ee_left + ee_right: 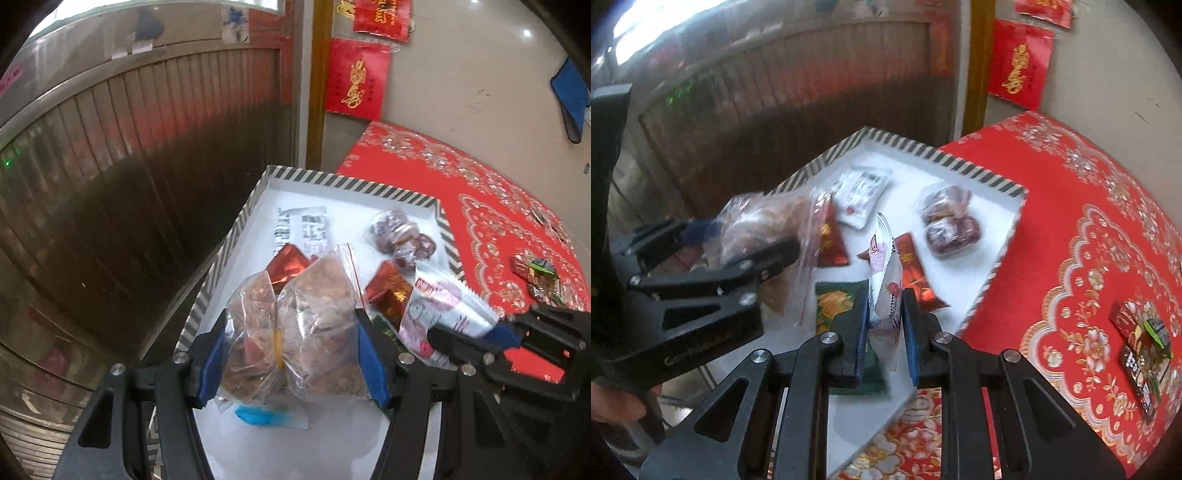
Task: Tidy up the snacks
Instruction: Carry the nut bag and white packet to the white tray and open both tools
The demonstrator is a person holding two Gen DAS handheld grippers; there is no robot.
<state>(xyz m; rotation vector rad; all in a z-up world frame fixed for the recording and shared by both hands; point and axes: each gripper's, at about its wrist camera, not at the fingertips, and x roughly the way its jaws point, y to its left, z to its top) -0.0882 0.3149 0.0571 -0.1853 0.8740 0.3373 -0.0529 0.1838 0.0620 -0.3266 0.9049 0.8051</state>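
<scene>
Here the left claw (291,354) is clamped at a middling width on a clear bag of brown snacks (295,325), its blue pads pressing the bag's two sides, and it hangs over the near left part of the striped-rim tray (347,182), probably so the bag can be let go straight into it. Ahead of that claw, inside the tray, lie a white barcode sachet (303,229), two red foil packets (290,264) and, further right, a bag of dark round sweets (400,236); a green packet (836,302) lies under the right claw. The right claw (884,325) is pinched narrow on a thin white-and-pink wrapper (884,280), held upright over the tray's near edge. Right of it, on the red patterned surface (1071,206), dark snack packets (1141,343) await sorting.
</scene>
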